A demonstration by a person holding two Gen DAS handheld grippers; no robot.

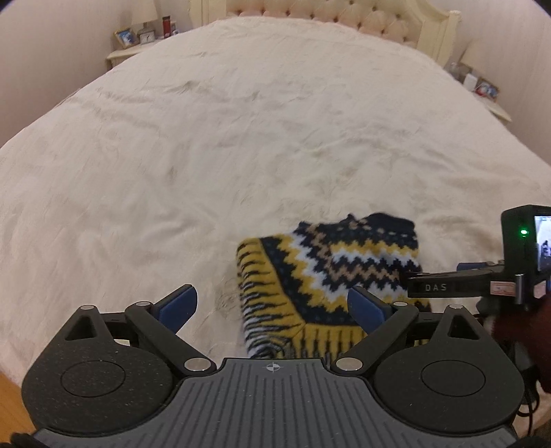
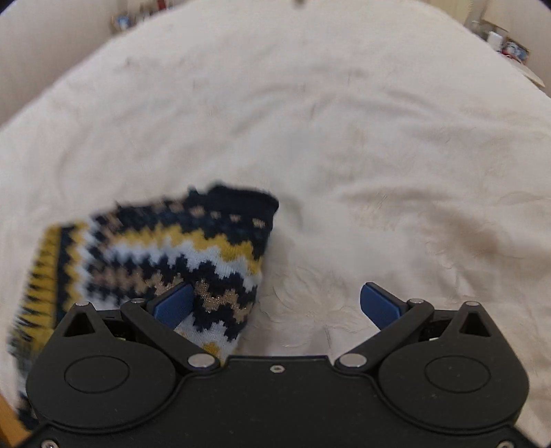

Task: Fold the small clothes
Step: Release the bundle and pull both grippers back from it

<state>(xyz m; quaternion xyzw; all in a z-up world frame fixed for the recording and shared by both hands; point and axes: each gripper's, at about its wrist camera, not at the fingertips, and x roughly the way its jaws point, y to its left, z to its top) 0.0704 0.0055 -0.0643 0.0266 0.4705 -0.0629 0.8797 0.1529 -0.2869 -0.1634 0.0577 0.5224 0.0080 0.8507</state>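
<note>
Left gripper (image 1: 272,306) jaws wide, nothing held; right gripper (image 2: 275,305) same, spread and empty. Navy-yellow-white zigzag knit sweater (image 1: 330,272) lies on cream quilted bedspread (image 1: 206,144), folded, long axis running left-right, poking under right gripper's left finger (image 2: 172,305). Right hand nearer, I'd guess.

A wide bed under a rumpled cream bedspread (image 1: 206,138) fills the room, backed by a tufted pale headboard (image 1: 344,13). A cream nightstand (image 1: 120,55) at its far left carries a framed photo (image 1: 124,37) and small clock (image 1: 146,34).
</note>
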